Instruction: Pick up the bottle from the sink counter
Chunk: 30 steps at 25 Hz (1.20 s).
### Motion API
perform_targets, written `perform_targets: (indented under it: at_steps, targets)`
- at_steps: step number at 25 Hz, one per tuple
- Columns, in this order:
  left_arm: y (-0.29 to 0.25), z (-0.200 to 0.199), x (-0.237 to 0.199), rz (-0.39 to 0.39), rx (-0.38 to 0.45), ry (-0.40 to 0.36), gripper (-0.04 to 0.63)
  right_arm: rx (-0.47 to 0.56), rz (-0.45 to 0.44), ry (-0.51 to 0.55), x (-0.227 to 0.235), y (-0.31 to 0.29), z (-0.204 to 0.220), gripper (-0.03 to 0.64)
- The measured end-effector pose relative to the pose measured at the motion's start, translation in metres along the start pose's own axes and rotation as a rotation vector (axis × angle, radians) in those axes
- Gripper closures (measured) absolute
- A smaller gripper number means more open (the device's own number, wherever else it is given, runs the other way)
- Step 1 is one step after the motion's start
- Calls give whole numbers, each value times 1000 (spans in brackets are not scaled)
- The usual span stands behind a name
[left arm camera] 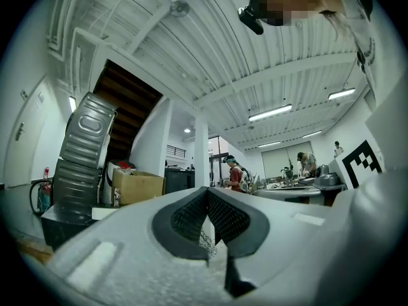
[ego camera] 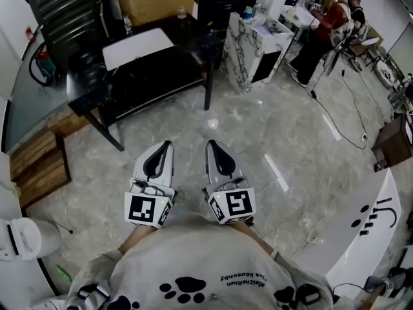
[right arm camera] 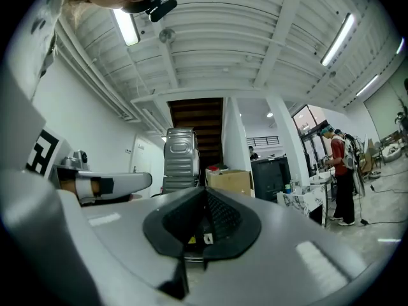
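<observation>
Both grippers are held close to the body, side by side and pointing roughly level across the grey stone floor. Left gripper (ego camera: 165, 148): jaws pressed together, pads meeting, nothing between them. Right gripper (ego camera: 215, 146): jaws likewise closed flat, empty. The target is well ahead: a marble-patterned sink counter (ego camera: 242, 57) stands just right of a black table (ego camera: 161, 57), and the bottle (ego camera: 248, 11) is upright on its top with a few other small containers near it. In the right gripper view the same bottle (right arm camera: 287, 188) shows as a small speck on the counter, too small to tell material or fill. Judgement: small and likely light, smooth-sided and stiff enough for a firm pinch, but easily tipped or nudged into its neighbours. Best hold looks like the middle of the body, below the cap, with the jaws opened before the approach.
</observation>
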<state>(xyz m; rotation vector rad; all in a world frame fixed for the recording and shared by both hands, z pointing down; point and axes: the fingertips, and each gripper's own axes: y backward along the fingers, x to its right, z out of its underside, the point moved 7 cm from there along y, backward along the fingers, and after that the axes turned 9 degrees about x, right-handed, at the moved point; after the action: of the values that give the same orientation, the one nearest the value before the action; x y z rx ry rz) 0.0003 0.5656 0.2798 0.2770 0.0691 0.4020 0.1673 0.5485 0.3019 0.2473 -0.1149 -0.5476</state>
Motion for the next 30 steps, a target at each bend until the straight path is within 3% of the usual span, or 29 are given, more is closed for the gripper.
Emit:
perform_targets:
  at_steps: [18, 30]
  targets:
    - [-88, 34, -115, 74, 24, 22, 597, 30, 58, 74, 4, -133, 35, 617]
    - [-98, 53, -126, 110, -13, 84, 597, -41, 79, 84, 4, -145, 53, 617]
